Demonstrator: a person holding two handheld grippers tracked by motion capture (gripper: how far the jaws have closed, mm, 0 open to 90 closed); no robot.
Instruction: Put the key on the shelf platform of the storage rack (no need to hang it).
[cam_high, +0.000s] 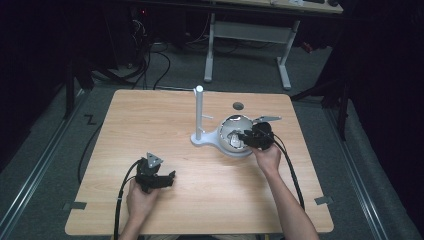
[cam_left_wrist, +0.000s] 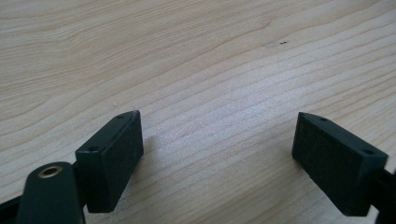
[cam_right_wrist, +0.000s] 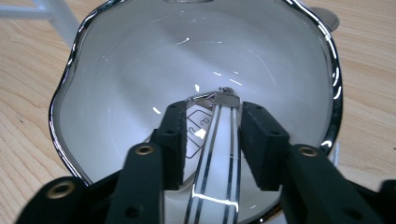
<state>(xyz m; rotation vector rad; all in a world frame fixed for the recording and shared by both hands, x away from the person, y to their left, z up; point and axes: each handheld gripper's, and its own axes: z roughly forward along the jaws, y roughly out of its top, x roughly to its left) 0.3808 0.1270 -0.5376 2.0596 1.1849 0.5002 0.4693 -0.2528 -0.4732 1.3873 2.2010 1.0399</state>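
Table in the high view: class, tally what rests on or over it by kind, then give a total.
Grippers: 2, the left gripper and the right gripper
White bowl: 1
White stand with upright post: 1
Striped item lying in the bowl: 1
Total: 5

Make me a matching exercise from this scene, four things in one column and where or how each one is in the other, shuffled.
Things:
1. left claw
2. right claw
3. bowl
4. white post

States:
A. stands upright beside the bowl
B. has a silver rim and a striped strip lying inside
C. open, with bare table wood between its jaws
D. reaches into the bowl, one jaw on each side of the striped strip

Pairs: 1-C, 2-D, 3-B, 4-A
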